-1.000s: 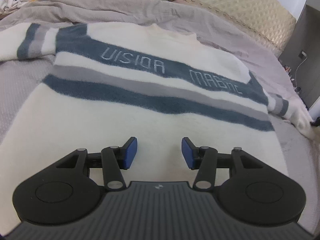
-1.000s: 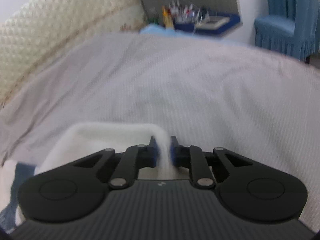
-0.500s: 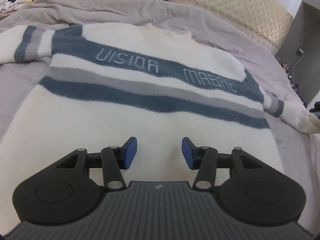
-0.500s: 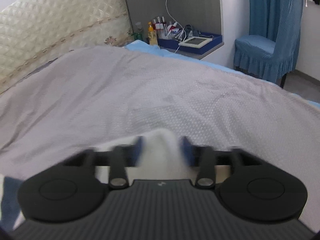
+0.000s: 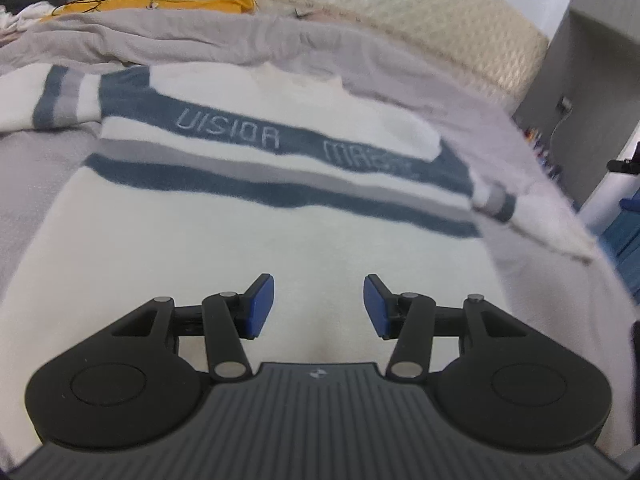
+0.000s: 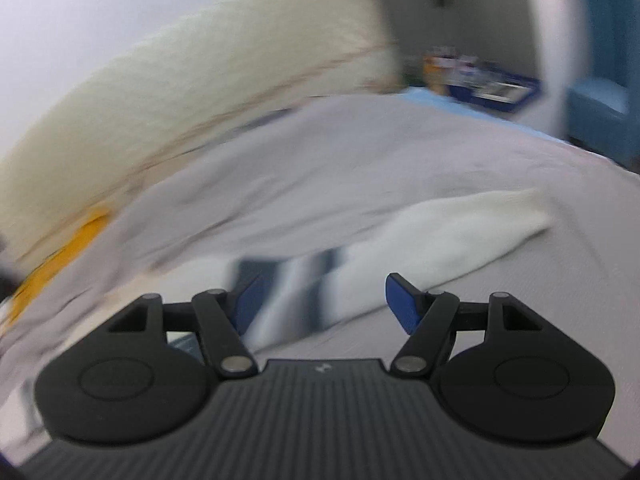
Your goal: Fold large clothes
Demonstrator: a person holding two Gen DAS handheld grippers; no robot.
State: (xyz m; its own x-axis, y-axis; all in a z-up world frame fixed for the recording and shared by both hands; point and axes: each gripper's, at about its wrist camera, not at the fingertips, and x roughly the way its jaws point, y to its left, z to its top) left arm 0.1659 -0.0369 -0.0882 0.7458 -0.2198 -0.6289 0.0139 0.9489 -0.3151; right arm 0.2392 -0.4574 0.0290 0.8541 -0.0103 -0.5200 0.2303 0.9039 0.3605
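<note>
Left wrist view: the left gripper (image 5: 319, 306) hovers spread and empty over a white, blue-striped sweater (image 5: 256, 216) lying flat across the grey bed (image 5: 24, 168). Right wrist view, blurred: the right gripper (image 6: 324, 302) is spread, gripping nothing, above the sweater's sleeve (image 6: 452, 236) stretched toward the bed's edge.

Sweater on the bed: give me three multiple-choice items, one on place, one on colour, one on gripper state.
1. Where does the sweater lie?
A. spread on the grey bedspread
B. hung on a chair
C. on the floor

2. What colours are its stripes?
A. red and black
B. dark blue and grey
C. green and yellow

3. How is the right gripper?
A. shut on a sleeve
B. shut on nothing
C. open, holding nothing

Answers: 1 A, it lies flat on the bedspread; 2 B, the chest bands are blue and grey; 3 C, its pads stand apart with the sleeve lying beyond.
</note>
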